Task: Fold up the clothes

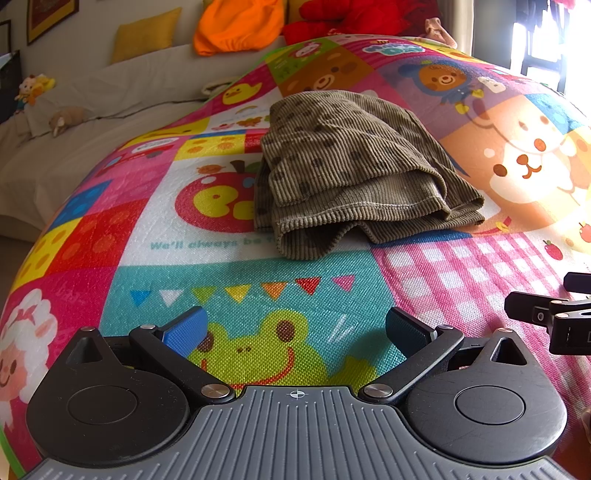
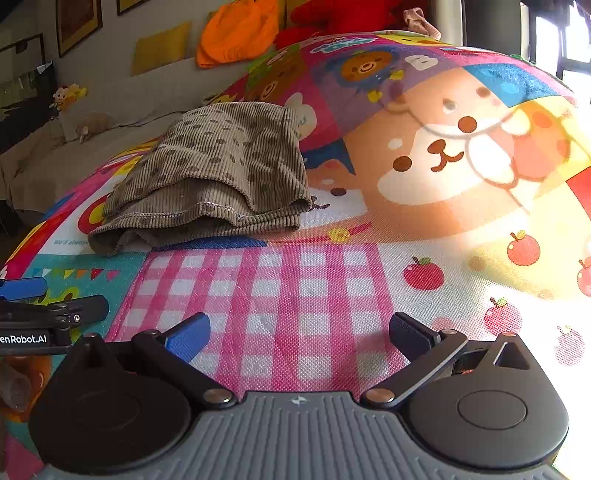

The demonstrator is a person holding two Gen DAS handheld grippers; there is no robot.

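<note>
A brown corduroy garment with dark spots (image 1: 354, 170) lies folded in a compact stack on the colourful cartoon play mat (image 1: 258, 280). It also shows in the right wrist view (image 2: 218, 177), up and left. My left gripper (image 1: 295, 328) is open and empty, low over the mat, a short way in front of the garment. My right gripper (image 2: 299, 332) is open and empty over the pink checked patch, to the right of the left gripper and apart from the garment. Each gripper's side shows at the edge of the other's view.
A beige sofa (image 1: 92, 122) stands left of the mat with small plush toys (image 1: 35, 88), a yellow cushion (image 1: 147, 35) and an orange cloth (image 1: 240, 26). Red fabric (image 1: 354, 18) lies at the far end. Bright window light washes out the right side.
</note>
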